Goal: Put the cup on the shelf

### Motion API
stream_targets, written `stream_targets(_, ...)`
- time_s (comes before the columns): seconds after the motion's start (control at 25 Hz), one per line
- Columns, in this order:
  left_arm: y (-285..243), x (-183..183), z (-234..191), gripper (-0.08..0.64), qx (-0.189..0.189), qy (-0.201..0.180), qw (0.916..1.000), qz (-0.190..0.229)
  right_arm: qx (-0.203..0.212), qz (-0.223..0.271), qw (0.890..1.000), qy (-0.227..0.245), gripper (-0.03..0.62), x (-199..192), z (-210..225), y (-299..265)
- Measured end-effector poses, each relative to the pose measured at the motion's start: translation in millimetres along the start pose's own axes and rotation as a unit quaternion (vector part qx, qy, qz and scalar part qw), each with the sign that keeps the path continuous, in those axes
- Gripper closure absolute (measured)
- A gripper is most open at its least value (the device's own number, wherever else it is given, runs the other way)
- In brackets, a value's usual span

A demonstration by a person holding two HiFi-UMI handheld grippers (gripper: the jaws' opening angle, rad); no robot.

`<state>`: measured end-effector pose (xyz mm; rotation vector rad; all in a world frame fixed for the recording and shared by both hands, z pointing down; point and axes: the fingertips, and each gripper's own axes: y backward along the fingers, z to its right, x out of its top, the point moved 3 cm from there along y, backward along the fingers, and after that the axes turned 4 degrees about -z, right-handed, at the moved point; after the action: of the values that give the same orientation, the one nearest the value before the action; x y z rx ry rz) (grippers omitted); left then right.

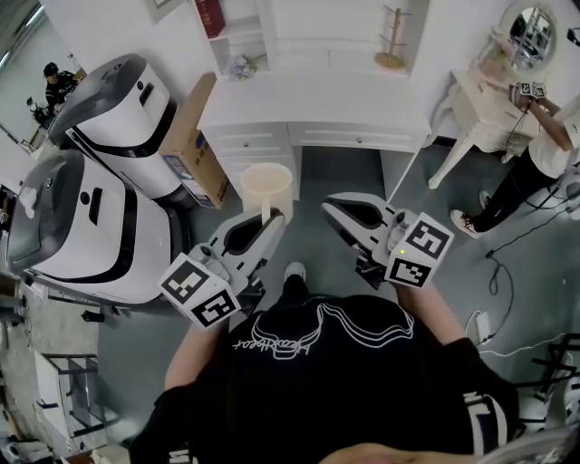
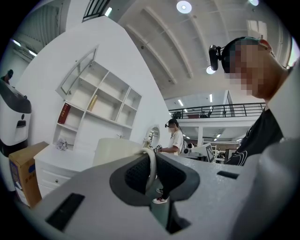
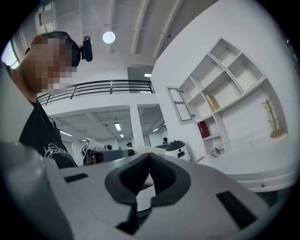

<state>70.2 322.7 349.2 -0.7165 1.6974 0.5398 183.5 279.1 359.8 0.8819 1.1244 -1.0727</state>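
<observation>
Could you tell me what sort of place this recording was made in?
Probably a robotics lab or test hall staged like a home: a white shelf unit and dresser, bulky white machines, and a railed mezzanine overhead.

cream plastic cup [image 2: 117, 149]: hidden in its lower part behind the grey left gripper [image 2: 151, 157].
red book [image 1: 210, 15]: cut off by the top edge; spine print too small to read.

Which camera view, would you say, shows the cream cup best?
The head view: the cup shows almost whole from above, held by the left gripper. The left gripper view shows its side and its handle clamped between the jaws. The right gripper view shows nothing certain.
</observation>
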Motion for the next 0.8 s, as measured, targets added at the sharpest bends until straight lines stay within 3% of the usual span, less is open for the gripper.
stream_targets(0.24,-14,3,-20,0.525,-0.011,-0.021,0.9997,-0.002,-0.008,-0.001,1.0,-0.023,0.586,-2,25,-13)
stream_targets(0.4,-23,5,-44,0.525,-0.014,-0.014,0.9998,0.0,-0.013,-0.002,1.0,-0.023,0.586,1,46,-26)
stream_targets(0.8,-56,24,-143,0.525,-0.01,0.0,0.9999,-0.002,-0.023,-0.018,0.999,-0.035,0.586,12,124,-97)
